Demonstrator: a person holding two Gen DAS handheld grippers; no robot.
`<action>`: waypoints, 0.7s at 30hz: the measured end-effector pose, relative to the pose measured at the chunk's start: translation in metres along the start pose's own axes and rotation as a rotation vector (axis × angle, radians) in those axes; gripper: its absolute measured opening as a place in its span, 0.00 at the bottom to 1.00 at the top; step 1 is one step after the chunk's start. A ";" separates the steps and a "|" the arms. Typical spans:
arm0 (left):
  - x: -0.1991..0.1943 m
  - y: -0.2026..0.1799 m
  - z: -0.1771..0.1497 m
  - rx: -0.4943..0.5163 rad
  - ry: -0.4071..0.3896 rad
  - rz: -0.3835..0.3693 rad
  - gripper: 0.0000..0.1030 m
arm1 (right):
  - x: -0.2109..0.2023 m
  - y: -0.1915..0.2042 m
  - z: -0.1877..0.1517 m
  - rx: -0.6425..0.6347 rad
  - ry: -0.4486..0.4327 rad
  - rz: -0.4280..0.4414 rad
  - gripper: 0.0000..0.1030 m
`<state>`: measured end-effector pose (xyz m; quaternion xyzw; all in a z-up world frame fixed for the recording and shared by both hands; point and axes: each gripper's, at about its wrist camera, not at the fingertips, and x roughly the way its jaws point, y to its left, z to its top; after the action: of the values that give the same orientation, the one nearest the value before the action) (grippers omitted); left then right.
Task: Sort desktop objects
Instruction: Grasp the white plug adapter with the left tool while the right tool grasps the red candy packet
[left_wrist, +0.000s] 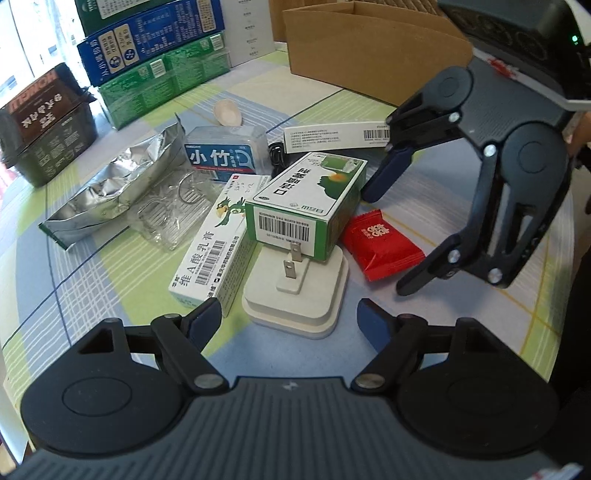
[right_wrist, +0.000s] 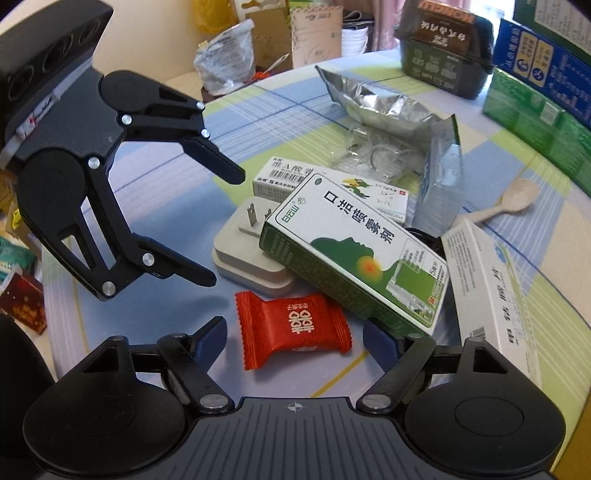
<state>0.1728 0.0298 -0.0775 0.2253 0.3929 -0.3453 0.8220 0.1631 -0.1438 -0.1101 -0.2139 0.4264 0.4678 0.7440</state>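
Fingers of both grippers apart — left gripper over plug, right gripper over candy.

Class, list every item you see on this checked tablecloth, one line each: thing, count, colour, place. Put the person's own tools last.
Spray box: one, green and white, pile centre, leaning on the plug.
Wall plug adapter: one, off-white, prongs up, under the spray box.
Ointment carton: one, white with a green parrot, beside the plug.
Candy wrapper: one, red, near the right gripper.
Foil pouch: one, silver, crumpled.
Floss box: one, clear and blue.
Plastic spoon: one, cream.
Long white carton: one.
Cardboard box: one, brown, far edge.
Left gripper: black, jaws open over the plug.
Right gripper: black, jaws open astride the candy.
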 end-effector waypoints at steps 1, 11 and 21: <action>0.001 0.000 0.000 0.007 0.001 -0.010 0.75 | 0.003 -0.001 0.000 -0.002 0.007 0.007 0.73; 0.015 0.006 0.012 0.061 0.021 -0.063 0.75 | -0.002 -0.010 0.002 0.016 0.022 0.010 0.30; 0.027 0.000 0.018 0.083 0.054 -0.084 0.71 | -0.025 -0.006 -0.021 -0.026 0.055 -0.046 0.23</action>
<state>0.1935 0.0077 -0.0880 0.2517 0.4096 -0.3894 0.7857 0.1540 -0.1749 -0.1011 -0.2459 0.4355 0.4501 0.7398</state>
